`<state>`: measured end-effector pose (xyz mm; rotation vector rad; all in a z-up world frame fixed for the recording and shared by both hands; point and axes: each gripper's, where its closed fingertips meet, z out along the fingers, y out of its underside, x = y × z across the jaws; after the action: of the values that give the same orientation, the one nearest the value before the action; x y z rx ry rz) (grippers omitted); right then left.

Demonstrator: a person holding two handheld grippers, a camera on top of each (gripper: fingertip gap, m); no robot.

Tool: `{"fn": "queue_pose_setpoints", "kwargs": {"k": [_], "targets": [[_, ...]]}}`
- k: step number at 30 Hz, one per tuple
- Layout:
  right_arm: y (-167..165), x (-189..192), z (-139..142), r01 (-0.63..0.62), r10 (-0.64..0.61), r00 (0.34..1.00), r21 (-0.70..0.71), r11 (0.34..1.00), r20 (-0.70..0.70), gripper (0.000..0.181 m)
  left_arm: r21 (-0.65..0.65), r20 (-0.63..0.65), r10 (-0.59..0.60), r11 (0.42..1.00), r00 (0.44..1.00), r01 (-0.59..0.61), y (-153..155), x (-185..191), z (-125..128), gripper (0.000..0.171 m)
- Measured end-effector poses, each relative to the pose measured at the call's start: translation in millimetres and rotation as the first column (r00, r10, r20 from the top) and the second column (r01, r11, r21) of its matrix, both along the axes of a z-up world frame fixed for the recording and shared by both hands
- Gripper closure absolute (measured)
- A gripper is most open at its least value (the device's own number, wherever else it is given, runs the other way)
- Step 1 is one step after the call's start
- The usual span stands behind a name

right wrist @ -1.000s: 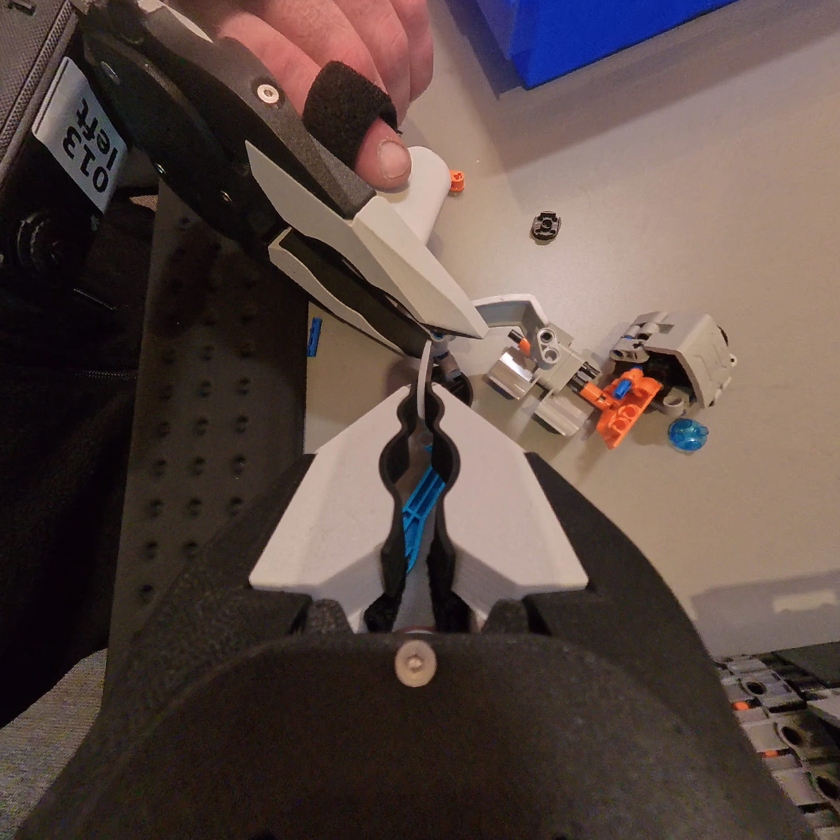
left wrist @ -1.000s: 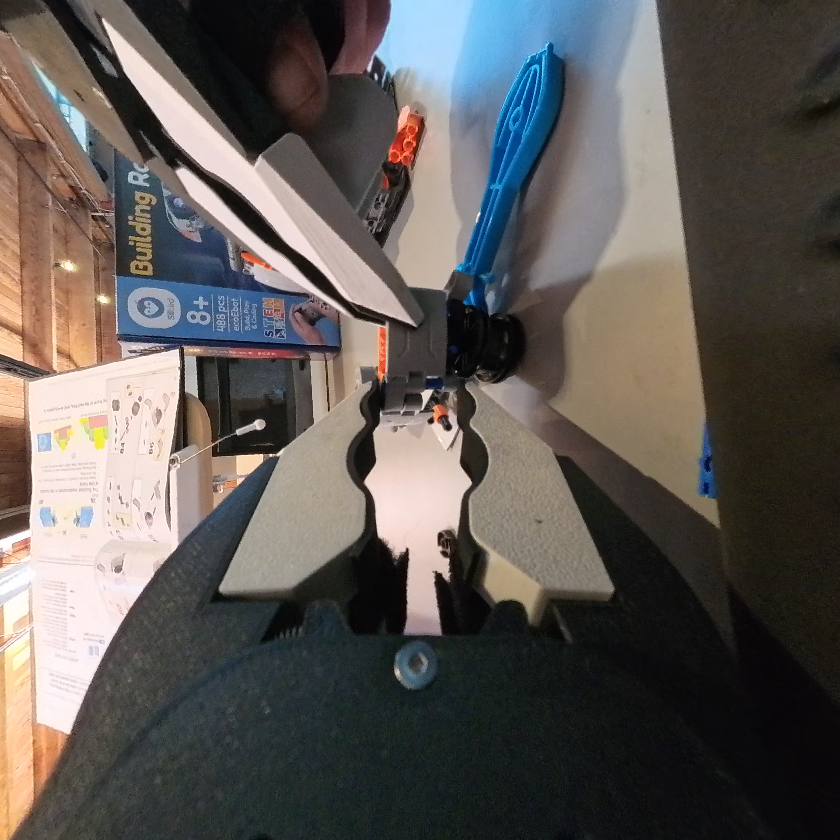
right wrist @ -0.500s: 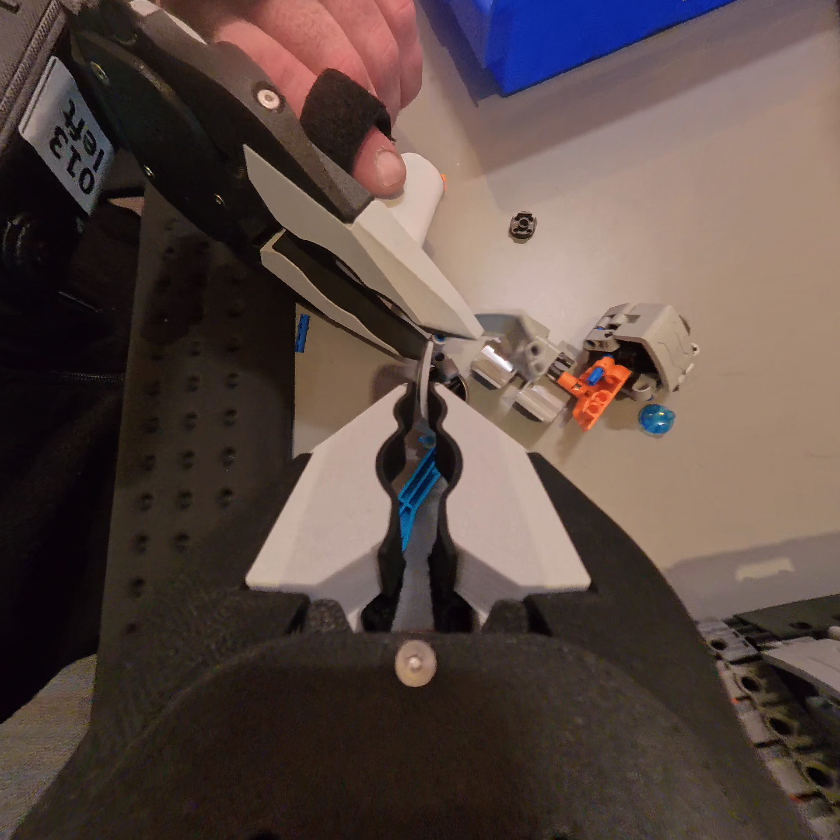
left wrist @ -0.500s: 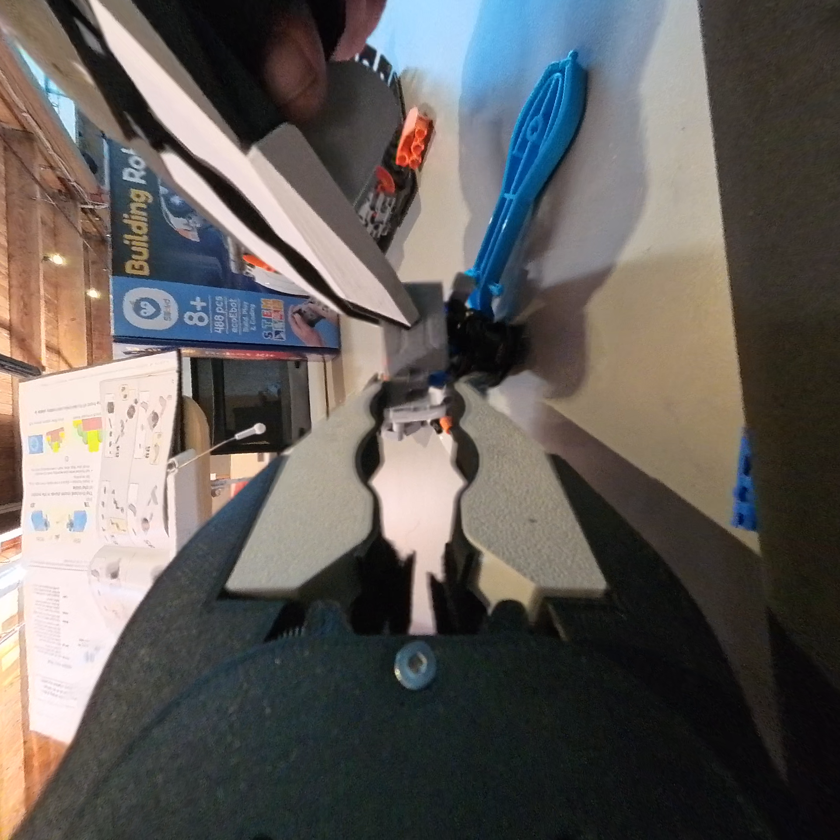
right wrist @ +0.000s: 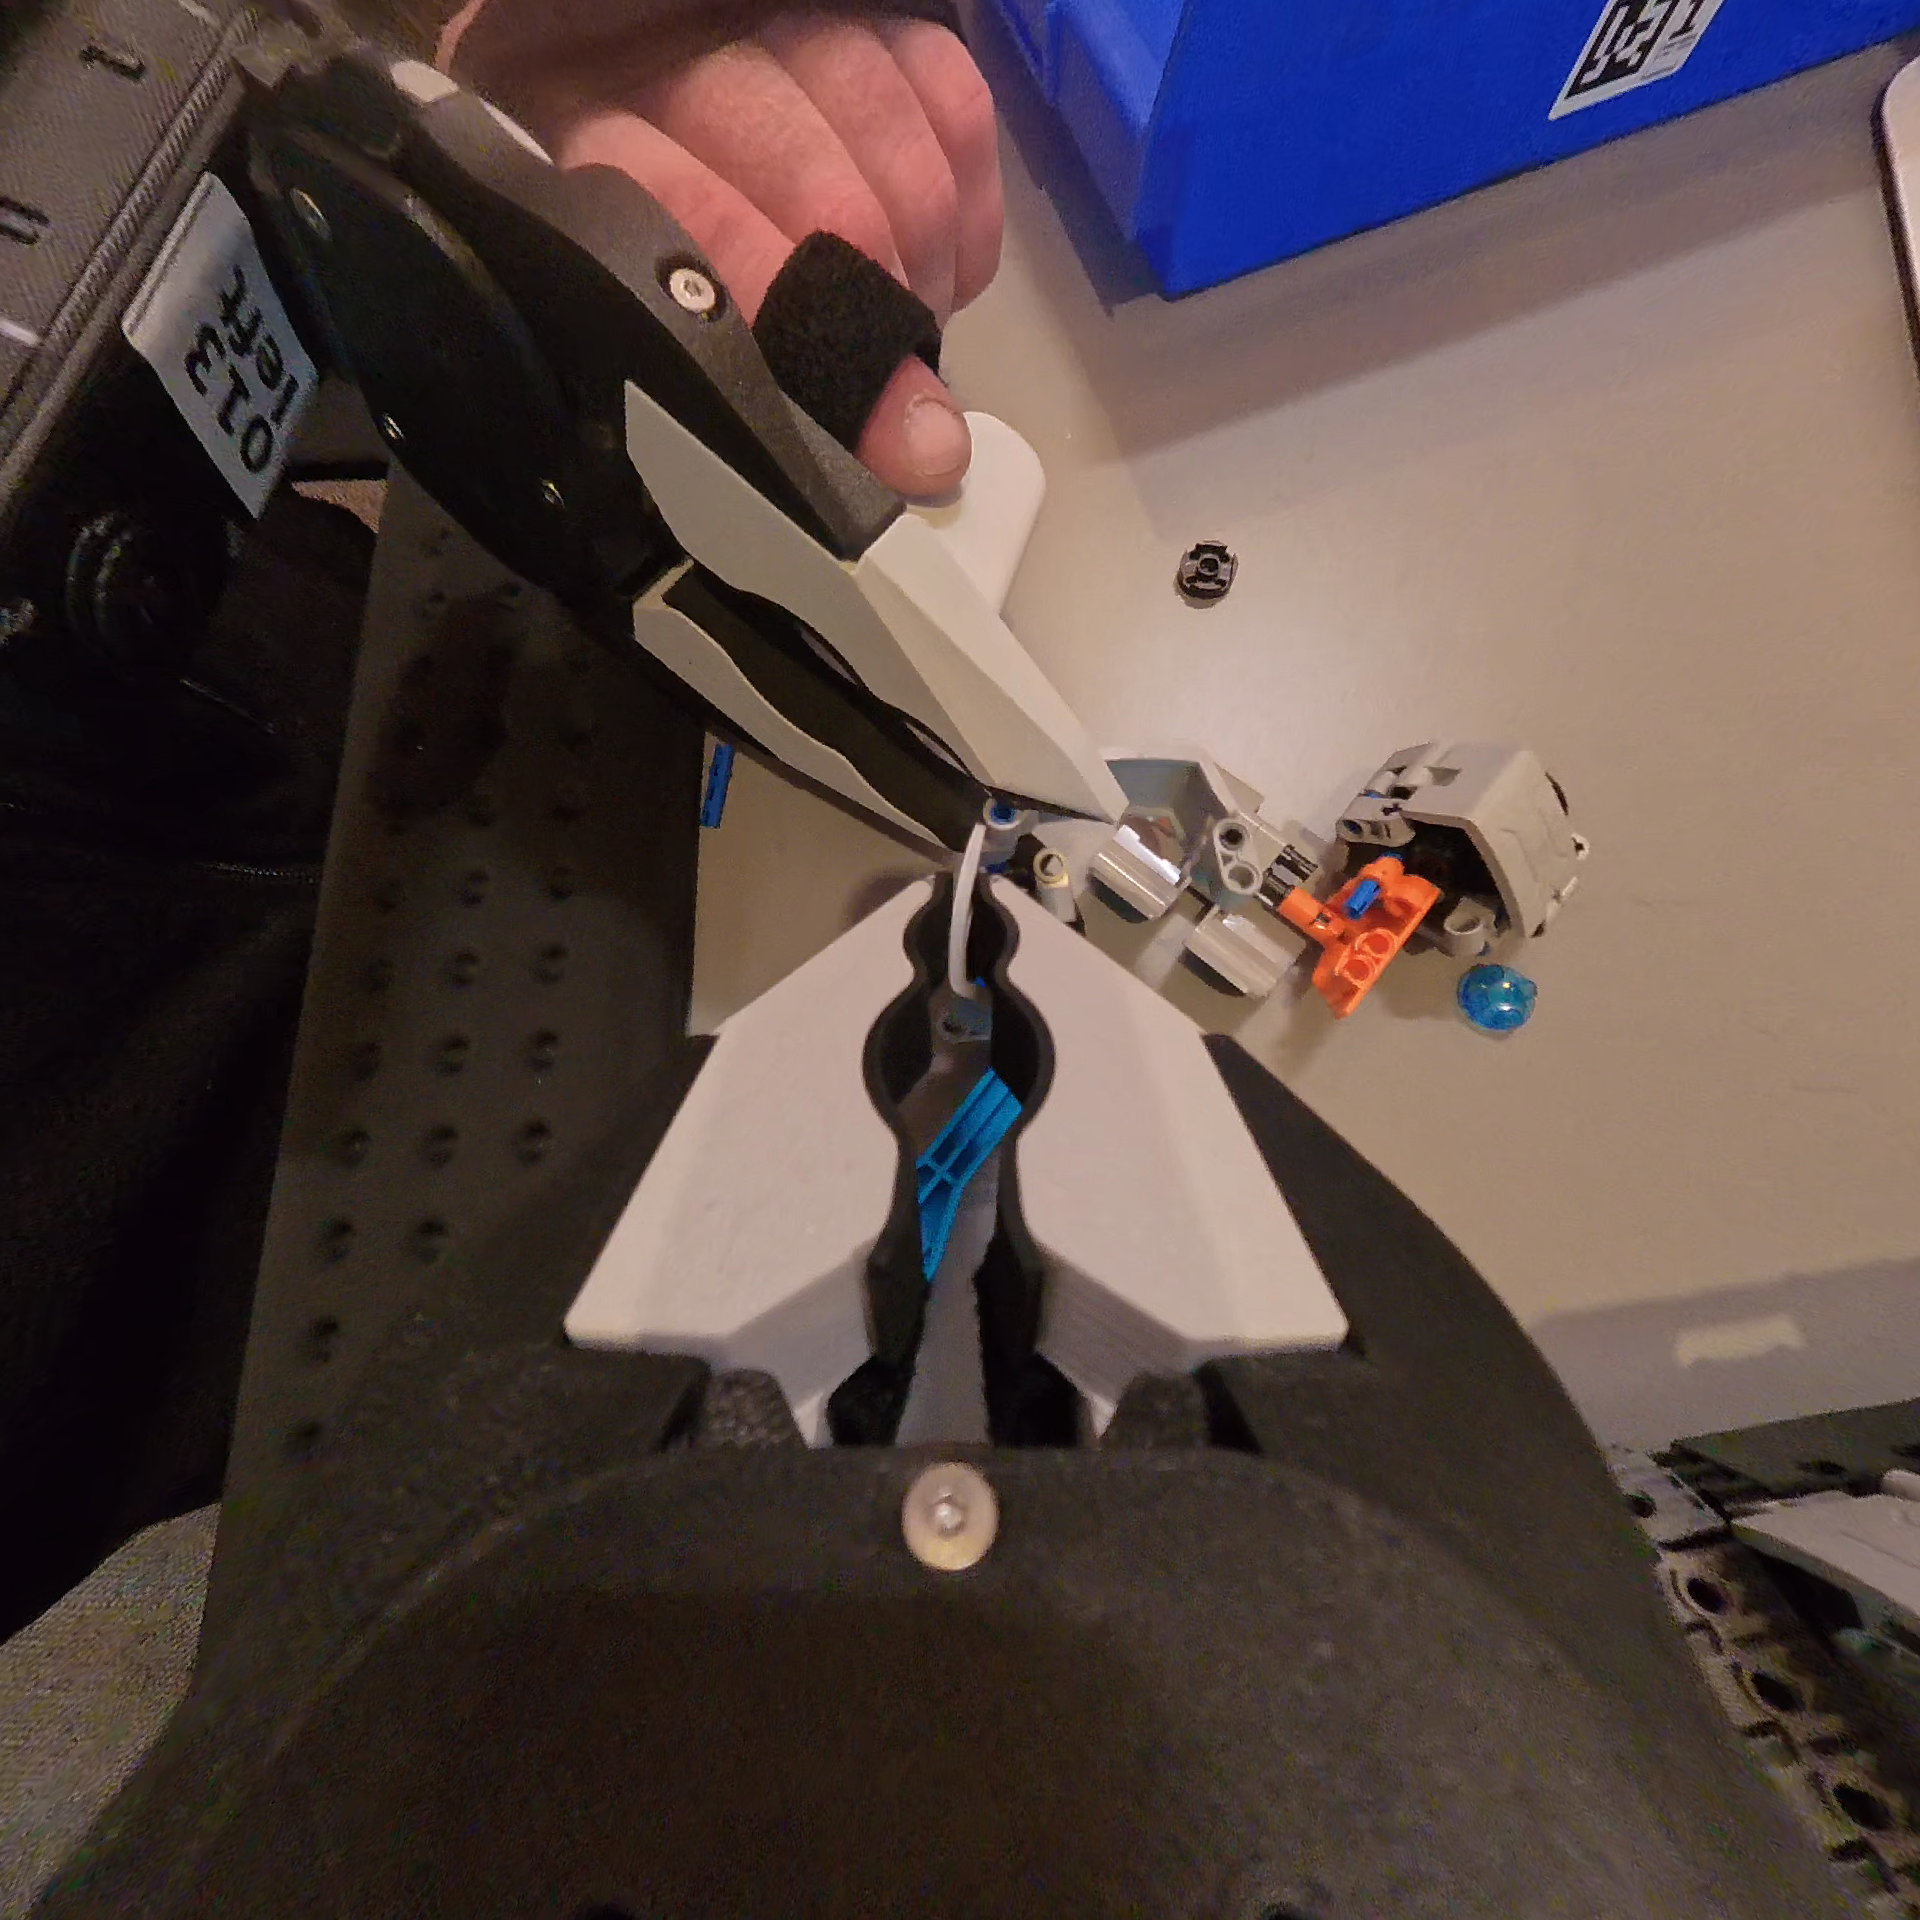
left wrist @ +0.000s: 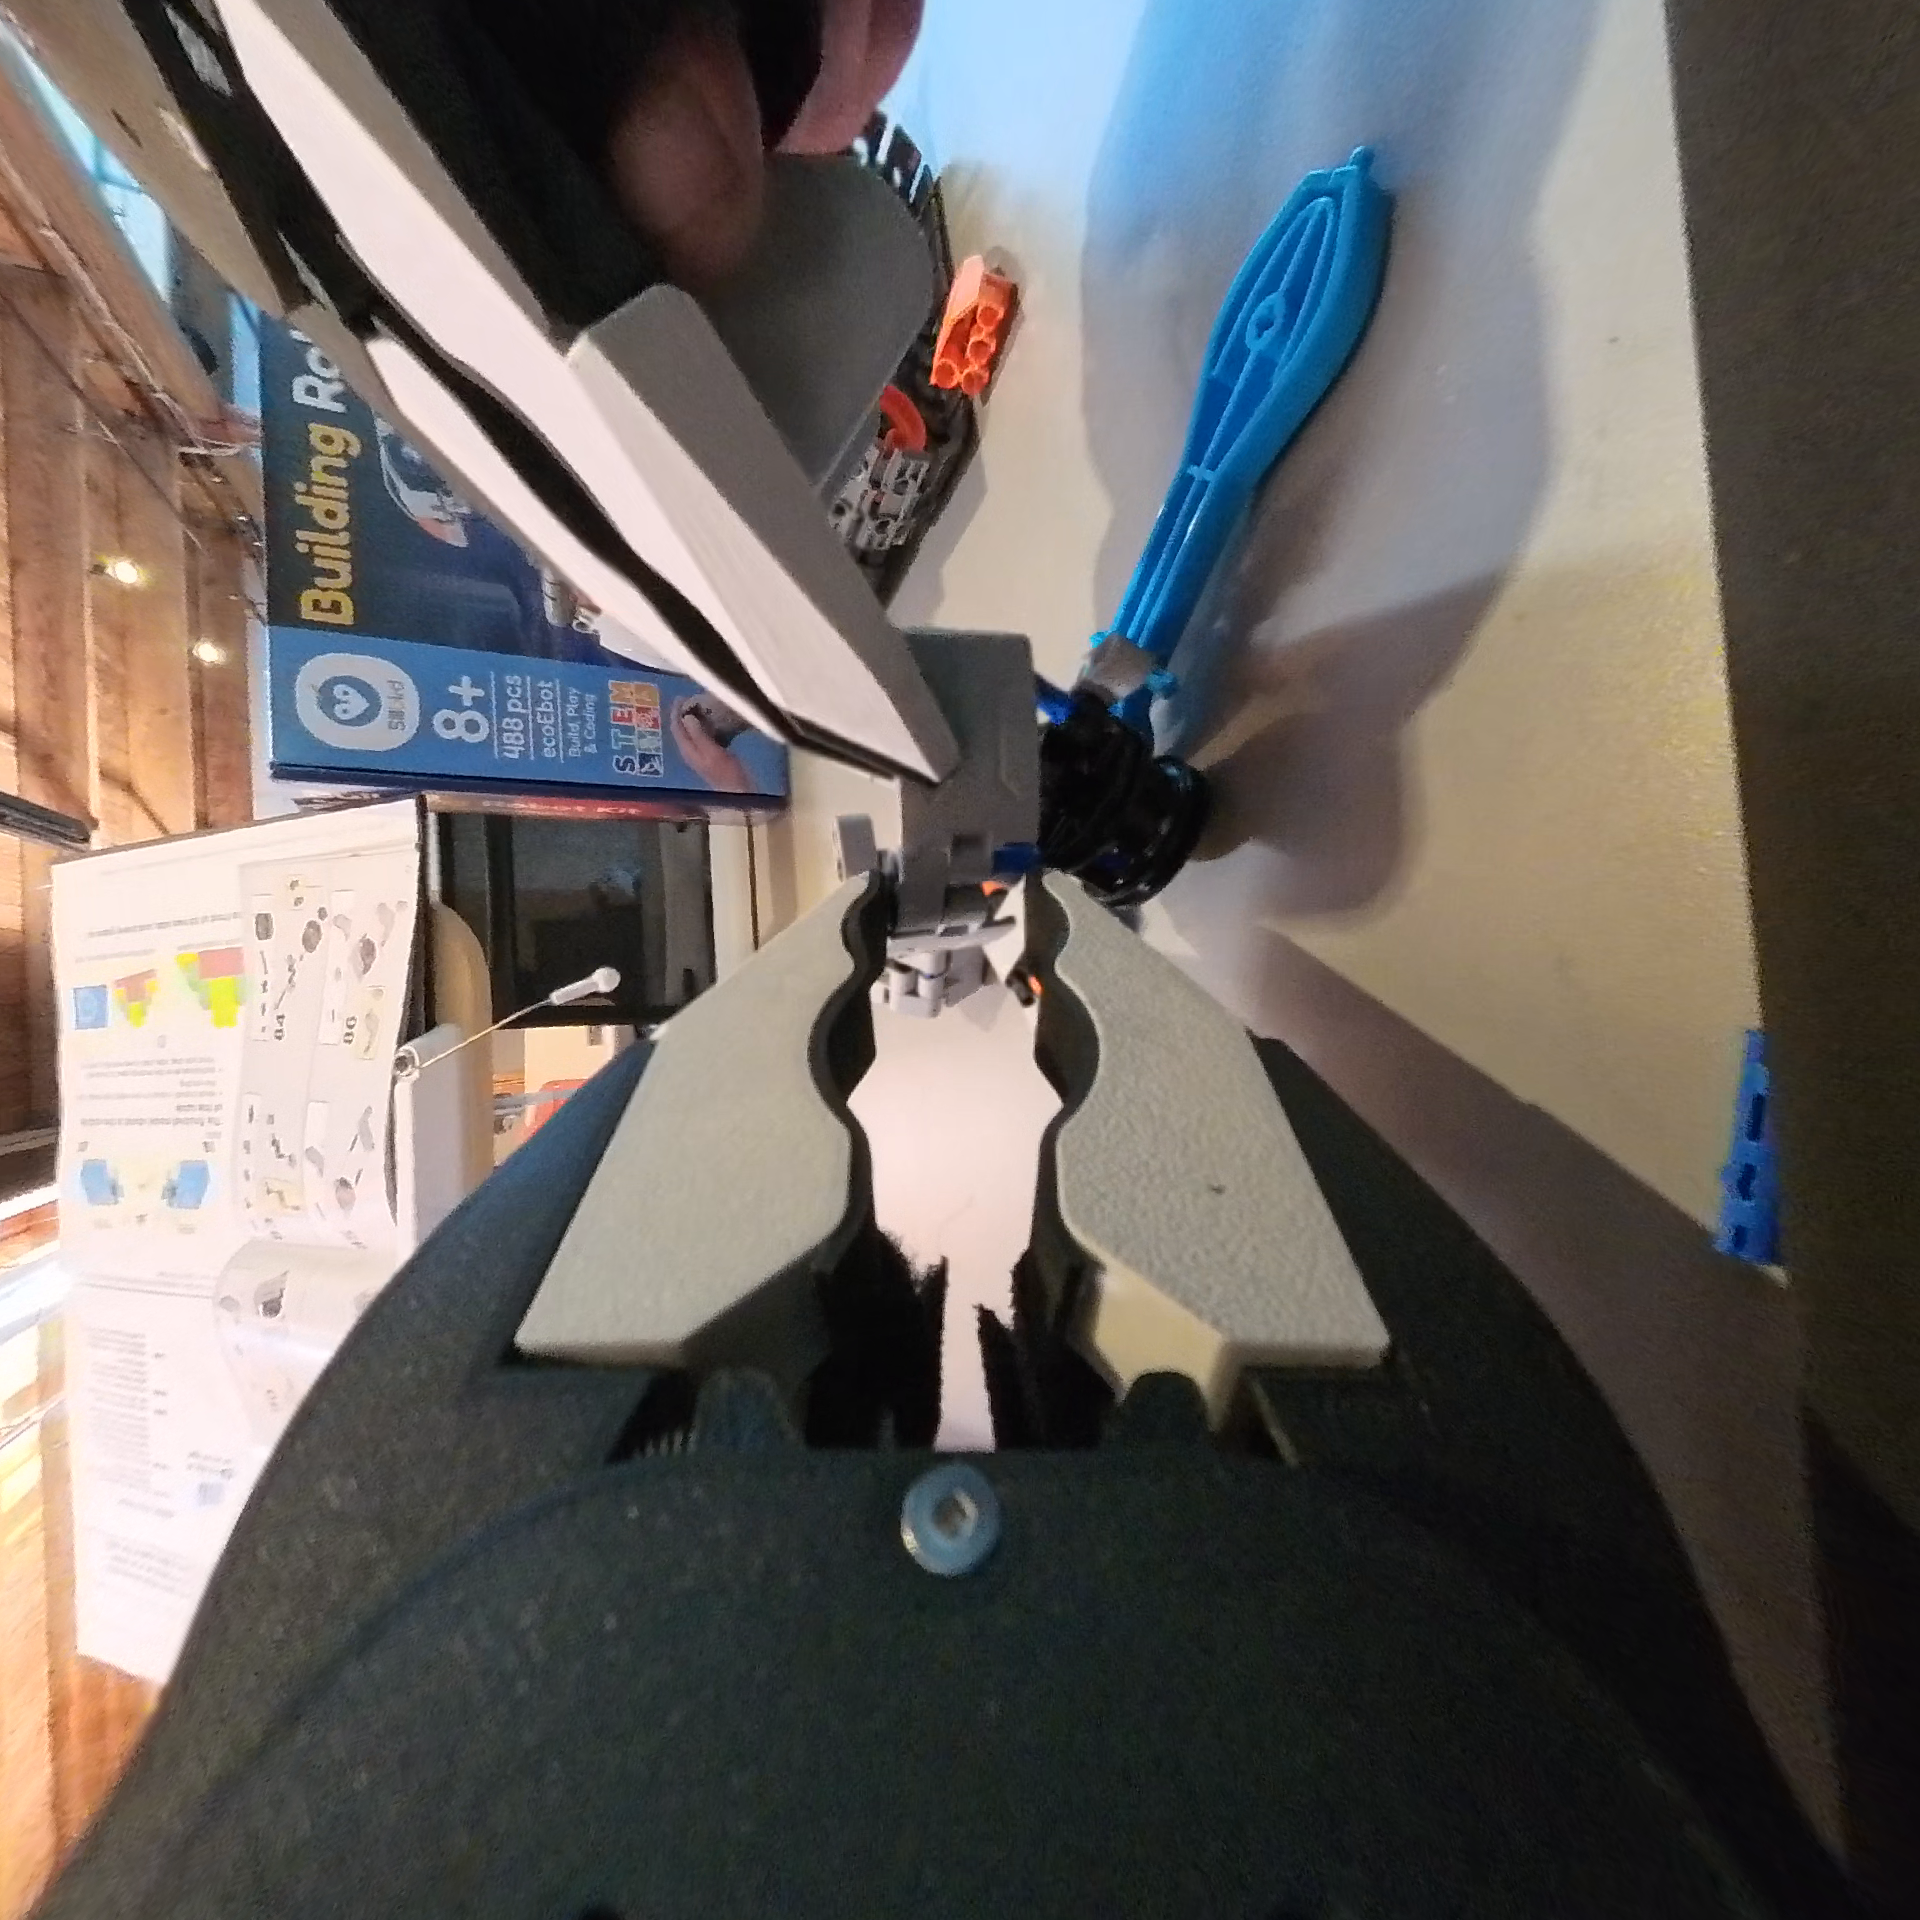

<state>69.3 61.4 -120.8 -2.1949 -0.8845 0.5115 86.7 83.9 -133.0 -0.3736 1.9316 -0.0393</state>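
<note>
My left gripper point(left wrist: 951, 896) is shut on the lower end of a small grey brick assembly point(left wrist: 971, 727) with a black wheel part point(left wrist: 1127, 821) on its side. My right gripper point(right wrist: 961, 896) is shut on a thin pale panel point(right wrist: 966, 914) of the same assembly, seen edge-on. In the left wrist view it reaches in from the upper left point(left wrist: 920, 758). In the right wrist view the left gripper point(right wrist: 1039, 816) comes in from the upper left, held by a hand point(right wrist: 831, 208). A blue brick-separator tool point(left wrist: 1247, 416) lies on the table just behind the assembly and shows between the right fingers point(right wrist: 966, 1153).
A grey and orange brick cluster point(right wrist: 1455, 862), a clear blue stud point(right wrist: 1496, 997) and a black round piece point(right wrist: 1207, 569) lie on the beige table. A blue bin point(right wrist: 1403, 135) stands behind. A black perforated board point(right wrist: 468, 935), a kit box point(left wrist: 499, 644) and an instruction sheet point(left wrist: 208, 1039) are nearby.
Both grippers stay clamped on the assembly. The joined pair has wobbled slightly over the table; the loose parts and blue tool shift a little in view.
</note>
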Motion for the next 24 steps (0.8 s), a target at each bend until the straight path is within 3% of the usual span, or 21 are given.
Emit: {"fn": "queue_pose_setpoints", "kwargs": {"k": [14, 24], "targets": [[1.0, 5.1, -12.6, -0.013, 0.011, 0.992, 0.014, 1.000, 0.124, 0.181, -0.075, -0.008, 0.001, 0.997, 1.000, -0.001, -3.3, 0.9, 1.4, 0.147], [2.7, 9.6, -10.4, 0.002, -0.004, 0.999, -0.046, 0.999, -0.037, 0.181, -0.160, -0.029, 0.017, 0.987, 0.999, -0.022, 2.8, -1.6, -1.4, 0.127]]}}
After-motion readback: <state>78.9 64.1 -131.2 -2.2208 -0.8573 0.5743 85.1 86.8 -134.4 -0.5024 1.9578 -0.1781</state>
